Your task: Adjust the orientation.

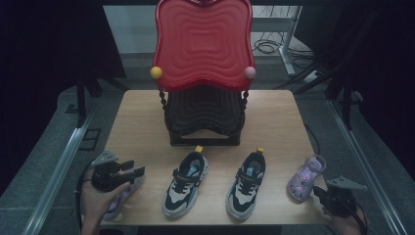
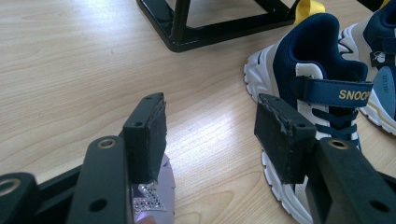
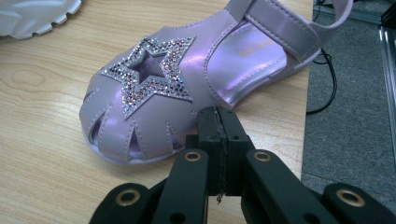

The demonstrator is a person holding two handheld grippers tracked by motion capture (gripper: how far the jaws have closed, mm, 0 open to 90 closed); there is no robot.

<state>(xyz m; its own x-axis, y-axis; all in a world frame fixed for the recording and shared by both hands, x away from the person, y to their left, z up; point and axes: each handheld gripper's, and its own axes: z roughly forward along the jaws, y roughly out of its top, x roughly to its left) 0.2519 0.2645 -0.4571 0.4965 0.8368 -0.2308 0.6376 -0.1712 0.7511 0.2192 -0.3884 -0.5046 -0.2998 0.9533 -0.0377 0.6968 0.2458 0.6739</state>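
At the far left of the counter [image 1: 142, 112], the left gripper [image 1: 133, 169] is hovering over a purple sandal [image 1: 120, 198] lying at the near left corner. In the left gripper view its jaws are standing wide apart with nothing between them, and a strip of that sandal's rhinestone trim [image 2: 148, 199] is peeking out under the left-hand jaw.

Just to the right, a navy and white sneaker [image 1: 185, 183] is sitting toe toward the person, with a yellow pull tab at its heel. In the left gripper view its strap is showing yellow letters reading "SNOO", the rest being cut off by the picture's edge [image 2: 353, 94]. A second matching sneaker [image 1: 246, 185] is lying beside it, apart from it.

Behind the pair, a black rack [image 1: 204, 120] is carrying a red wavy tray [image 1: 203, 44] with a yellow ball and a pink ball at its corners.

Farther right, another purple sandal [image 1: 306, 177] is resting at the counter's right edge, a rhinestone star [image 3: 149, 72] on its toe. Faint writing on its insole is too blurred to read. The right gripper [image 3: 218, 122] is sitting just short of this sandal, its jaws pressed together and holding nothing.
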